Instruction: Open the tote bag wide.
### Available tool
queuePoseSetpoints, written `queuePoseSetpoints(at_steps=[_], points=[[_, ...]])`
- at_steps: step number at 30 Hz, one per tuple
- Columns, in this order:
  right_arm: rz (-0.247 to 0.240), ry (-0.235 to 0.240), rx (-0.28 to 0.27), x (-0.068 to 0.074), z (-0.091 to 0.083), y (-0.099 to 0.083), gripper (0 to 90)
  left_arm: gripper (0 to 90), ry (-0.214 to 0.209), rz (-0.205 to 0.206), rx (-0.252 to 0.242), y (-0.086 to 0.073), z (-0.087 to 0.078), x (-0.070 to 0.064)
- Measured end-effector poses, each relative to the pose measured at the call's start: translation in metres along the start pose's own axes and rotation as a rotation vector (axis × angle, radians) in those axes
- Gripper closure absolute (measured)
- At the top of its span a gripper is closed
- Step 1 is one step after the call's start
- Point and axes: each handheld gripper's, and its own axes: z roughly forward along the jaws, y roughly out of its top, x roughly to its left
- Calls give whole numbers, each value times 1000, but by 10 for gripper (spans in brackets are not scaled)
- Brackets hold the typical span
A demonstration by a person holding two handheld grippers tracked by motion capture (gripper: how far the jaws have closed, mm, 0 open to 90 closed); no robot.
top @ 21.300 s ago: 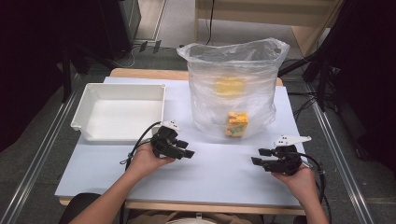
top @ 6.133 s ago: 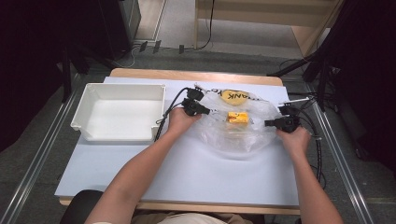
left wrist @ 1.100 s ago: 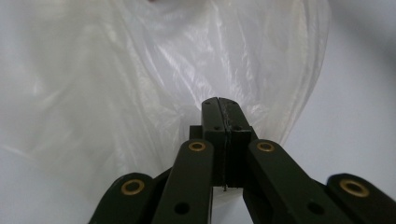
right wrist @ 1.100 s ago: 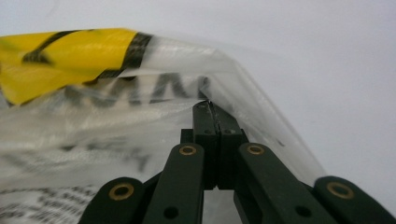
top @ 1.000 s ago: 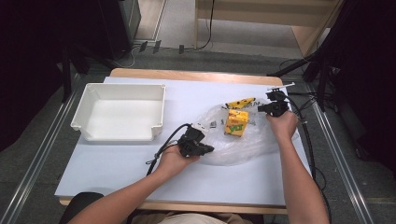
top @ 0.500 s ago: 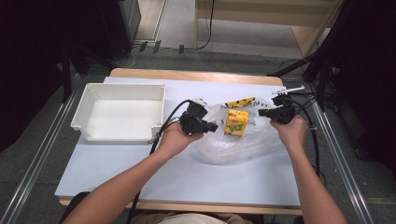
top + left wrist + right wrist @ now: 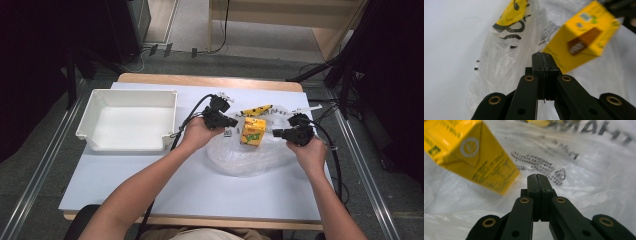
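The yellow carton [image 7: 253,131] stands between the left tool [image 7: 231,121] and the right tool [image 7: 276,133].

**A recording corner in a lab or workroom**

The place looks like a laboratory set up for recording, not a home. The desk [image 7: 150,200] has a plain pale top with a wooden edge and stands on a grey carpet floor [image 7: 35,165]. Metal rails [image 7: 42,160] run along the floor on both sides of the desk. Dark curtains or panels [image 7: 30,60] close the space at the left and the right. Behind the desk, black cables [image 7: 225,25] and plugs lie on the floor, and a light wooden piece of furniture [image 7: 280,15] stands at the back. A plain white bin [image 7: 127,95] on the desk is the kind used for sorting in test setups.
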Motion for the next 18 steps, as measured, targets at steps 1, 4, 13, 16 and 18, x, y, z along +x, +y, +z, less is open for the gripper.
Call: queuePoseSetpoints(at_steps=[1,4,13,16,18], points=[[4,5,6,0,2,-3,900,900,11,-3,7,-1,4,3],[15,29,23,1,8,-15,900,900,23,-24,27,-4,17,12],[3,15,42,1,4,-51,900,900,79,-58,68,-12,41,24],[-17,22,55,2,2,-60,900,900,101,-46,91,-14,42,25],[-18,25,49,3,-4,-69,900,900,101,-49,94,-16,42,27]])
